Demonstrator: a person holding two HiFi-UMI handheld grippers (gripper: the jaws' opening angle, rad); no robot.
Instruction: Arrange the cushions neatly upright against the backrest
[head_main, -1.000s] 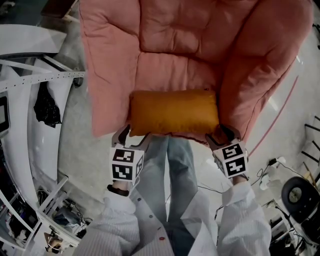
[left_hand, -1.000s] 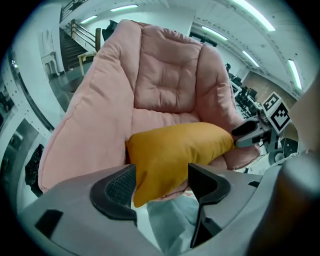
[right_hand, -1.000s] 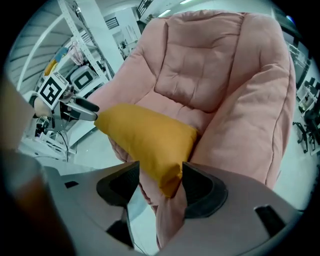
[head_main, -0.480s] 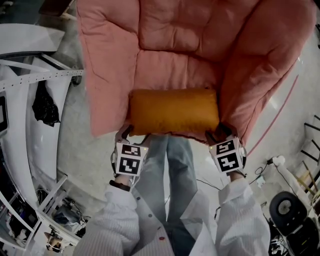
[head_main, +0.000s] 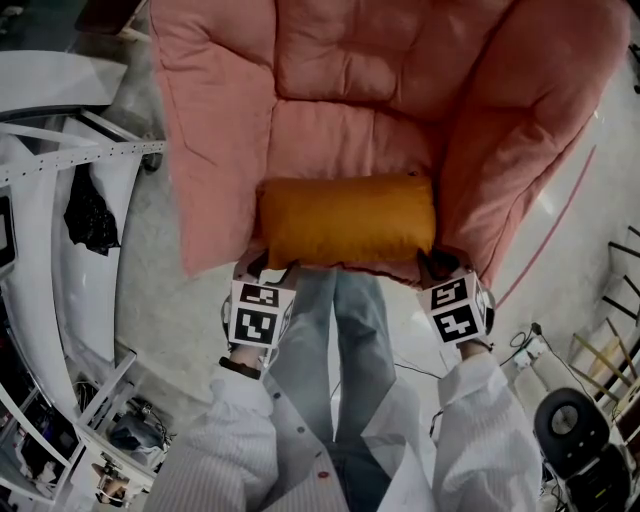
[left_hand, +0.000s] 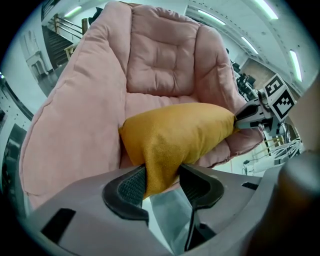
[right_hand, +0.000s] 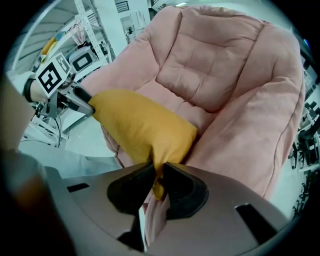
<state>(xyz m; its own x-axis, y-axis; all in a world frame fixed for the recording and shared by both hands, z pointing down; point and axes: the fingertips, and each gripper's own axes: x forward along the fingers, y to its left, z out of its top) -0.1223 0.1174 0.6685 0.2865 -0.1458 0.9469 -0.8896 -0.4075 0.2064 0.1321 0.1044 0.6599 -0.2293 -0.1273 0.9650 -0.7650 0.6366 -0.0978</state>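
An orange cushion (head_main: 345, 220) lies flat across the front of the seat of a pink armchair (head_main: 350, 90), well short of the backrest. My left gripper (head_main: 268, 268) is at its near left corner. In the left gripper view that corner (left_hand: 160, 160) is bunched between the pads, and the jaws have just been closing on it. My right gripper (head_main: 437, 265) holds the near right corner. The right gripper view shows a thin fold of the cushion (right_hand: 140, 125) pinched tight, and those jaws have also just been closing. Each gripper view shows the other gripper at the cushion's far end.
The padded arms (head_main: 215, 150) of the armchair rise on both sides of the cushion. A white metal frame (head_main: 70, 150) with a black bag (head_main: 90, 215) stands to the left. A wheeled chair base (head_main: 580, 430) and cables lie on the floor at the right.
Both grippers have moved in a little onto the cushion's near corners and their jaws have closed on the fabric. The cushion has stayed in place on the seat.
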